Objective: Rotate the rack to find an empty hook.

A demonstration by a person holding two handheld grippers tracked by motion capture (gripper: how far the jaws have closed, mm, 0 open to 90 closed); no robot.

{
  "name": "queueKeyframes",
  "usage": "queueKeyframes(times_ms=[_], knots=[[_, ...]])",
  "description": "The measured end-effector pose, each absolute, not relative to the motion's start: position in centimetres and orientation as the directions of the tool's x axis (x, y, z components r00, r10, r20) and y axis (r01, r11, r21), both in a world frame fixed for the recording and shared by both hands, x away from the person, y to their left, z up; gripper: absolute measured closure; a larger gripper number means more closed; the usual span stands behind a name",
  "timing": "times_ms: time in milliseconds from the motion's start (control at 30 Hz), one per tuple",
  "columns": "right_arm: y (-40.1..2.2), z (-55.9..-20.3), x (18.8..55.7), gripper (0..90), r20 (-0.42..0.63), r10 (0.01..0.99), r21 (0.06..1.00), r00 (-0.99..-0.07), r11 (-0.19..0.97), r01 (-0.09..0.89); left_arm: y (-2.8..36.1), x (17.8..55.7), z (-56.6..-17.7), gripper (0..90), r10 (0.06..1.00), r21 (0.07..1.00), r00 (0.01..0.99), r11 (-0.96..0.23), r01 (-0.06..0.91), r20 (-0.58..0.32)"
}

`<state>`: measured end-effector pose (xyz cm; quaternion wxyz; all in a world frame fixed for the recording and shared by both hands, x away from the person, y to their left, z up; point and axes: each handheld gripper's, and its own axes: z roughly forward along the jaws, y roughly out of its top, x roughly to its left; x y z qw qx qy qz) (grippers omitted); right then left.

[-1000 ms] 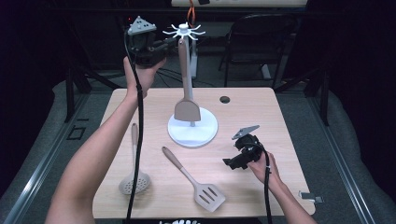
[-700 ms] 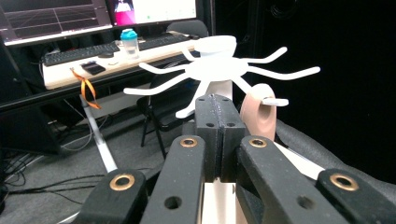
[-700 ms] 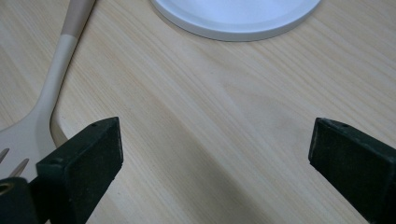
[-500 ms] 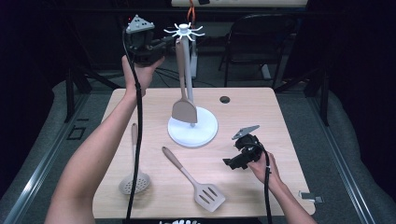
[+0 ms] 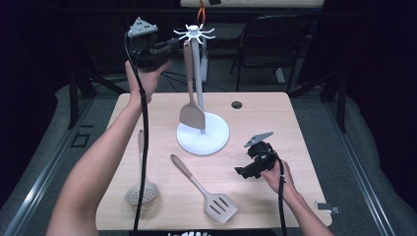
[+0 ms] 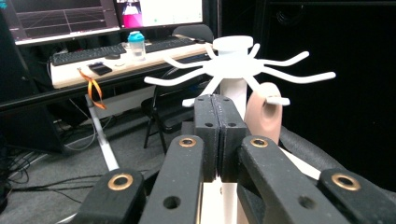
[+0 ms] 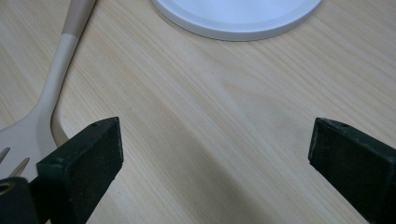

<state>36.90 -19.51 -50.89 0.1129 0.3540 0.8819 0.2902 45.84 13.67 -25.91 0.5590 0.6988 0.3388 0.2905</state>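
Light falls from overhead onto the desk (image 5: 275, 118), bright and even, while the room around it sinks into near-black. Soft shadows sit beneath the white stand (image 5: 202, 139). The high view is slightly soft and grainy. In the left gripper view the monitors (image 6: 107, 14) glare, and the near fingers (image 6: 219, 135) blur.

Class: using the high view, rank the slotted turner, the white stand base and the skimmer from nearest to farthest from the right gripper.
1. Slotted turner, just left of the right gripper.
2. White stand base, behind it, toward mid-table.
3. Skimmer, at the table's far left.
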Motion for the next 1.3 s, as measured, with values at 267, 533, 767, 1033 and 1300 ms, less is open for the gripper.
queueKeyframes(times_ms=[267, 533, 767, 1033, 1300], knots=[[-19.4, -50.9, 36.9, 2.7, 0.006, 0.689, 0.593, -0.724, 0.581, 0.558, 15.0, 44.6, -26.7, 78.8, 0.801, 0.977, 0.598, -0.145, 0.159, 0.022], [-19.2, -51.0, 36.9, 2.7, 0.009, 0.686, 0.585, -0.727, 0.587, 0.56, 15.9, 43.5, -29.1, 50.0, 0.809, 0.963, 0.588, -0.17, 0.211, 0.014], [-19.1, -51.1, 36.8, 3.1, 0.01, 0.683, 0.589, -0.73, 0.586, 0.556, 16.6, 42.2, -31.7, 32.0, 0.811, 0.948, 0.585, -0.202, 0.248, 0.02], [-18.9, -51.3, 36.8, 3.2, -0.009, 0.675, 0.574, -0.738, 0.607, 0.549, 17.7, 40.6, -35.7, 18.2, 0.804, 0.912, 0.592, -0.275, 0.305, 0.044], [-18.6, -51.5, 36.7, 3.1, -0.013, 0.668, 0.564, -0.744, 0.619, 0.546, 18.8, 39.4, -39.8, 15.1, 0.799, 0.873, 0.601, -0.287, 0.394, -0.008]])
